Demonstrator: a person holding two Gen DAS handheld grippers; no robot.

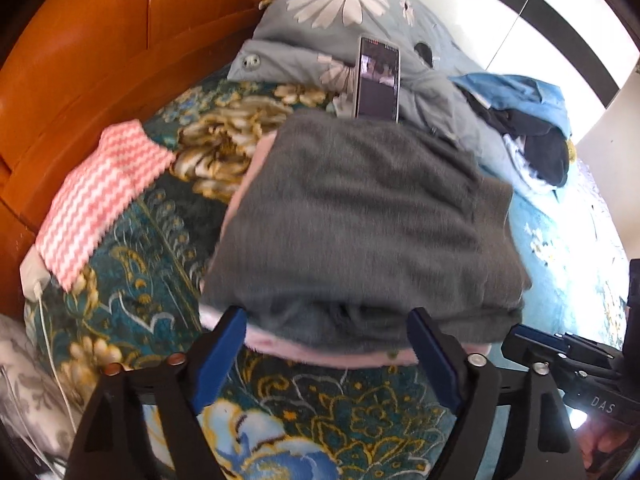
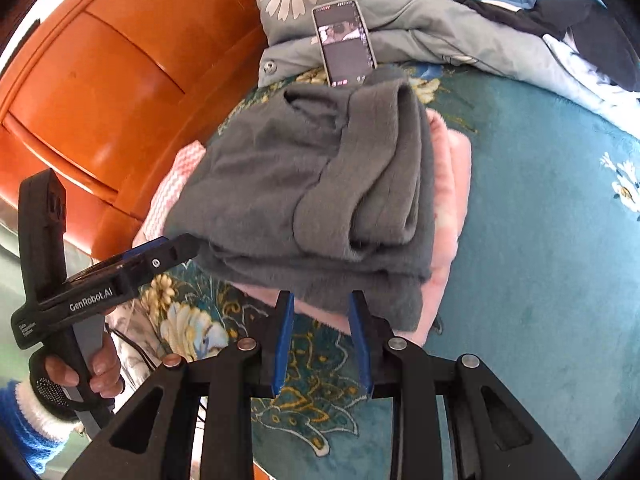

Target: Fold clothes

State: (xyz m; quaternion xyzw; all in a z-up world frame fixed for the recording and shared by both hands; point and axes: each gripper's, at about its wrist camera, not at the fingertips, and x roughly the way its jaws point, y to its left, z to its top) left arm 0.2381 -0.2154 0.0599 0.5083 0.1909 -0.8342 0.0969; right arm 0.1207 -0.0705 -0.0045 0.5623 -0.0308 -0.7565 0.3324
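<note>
A folded grey garment point(image 1: 360, 216) point(image 2: 304, 184) lies on top of a folded pink garment point(image 1: 320, 350) point(image 2: 448, 200), and both rest on the teal floral blanket point(image 1: 320, 412) point(image 2: 540, 280) of a bed. My left gripper point(image 1: 324, 328) is open wide, with its blue-padded fingertips at the near edge of the stack and nothing pressed between them. In the right wrist view the left gripper point(image 2: 168, 252) shows side-on at the stack's left corner. My right gripper point(image 2: 320, 300) has a narrow gap between its jaws, with its tips at the pink garment's near edge and no fabric pinched.
A phone point(image 1: 376, 80) point(image 2: 346, 42) leans against a grey daisy-print quilt point(image 1: 340, 4) behind the stack. A pink-and-white zigzag cloth point(image 1: 104, 196) lies left, by the orange wooden headboard point(image 1: 100, 40). Blue and black clothes point(image 1: 532, 120) are heaped at the back right. A white charger point(image 1: 34, 280) sits at the left edge.
</note>
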